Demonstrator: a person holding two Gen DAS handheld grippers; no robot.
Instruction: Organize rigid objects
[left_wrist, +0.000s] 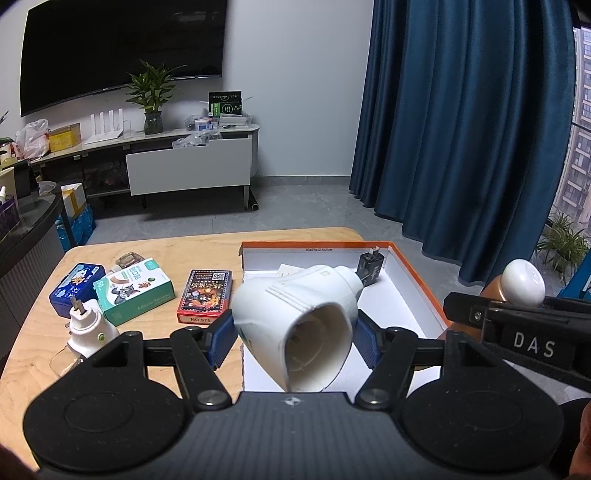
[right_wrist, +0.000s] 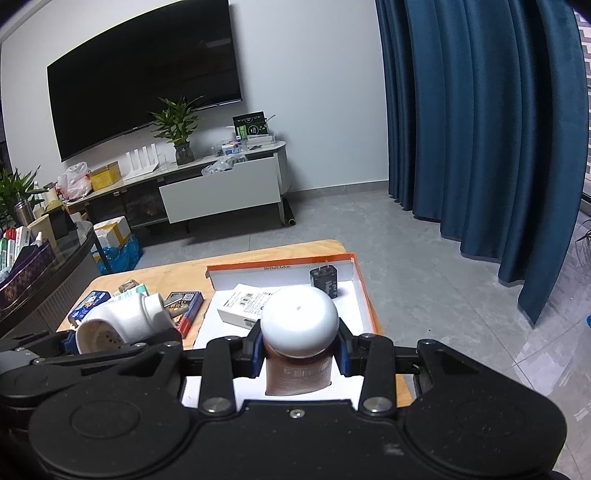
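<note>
White lamp head (left_wrist: 299, 325), mouth camera-ward.

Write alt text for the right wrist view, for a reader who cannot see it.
The right gripper clamps a brown bottle with a white domed cap above an open orange-edged box holding a black plug adapter and a white carton. At left, the left gripper holds a white bottle.

Behind your white lamp housing (left_wrist: 295, 325), most of the white carton (left_wrist: 286, 270) in the orange-rimmed box (left_wrist: 417, 280) is hidden; its label print stays unreadable.
</note>
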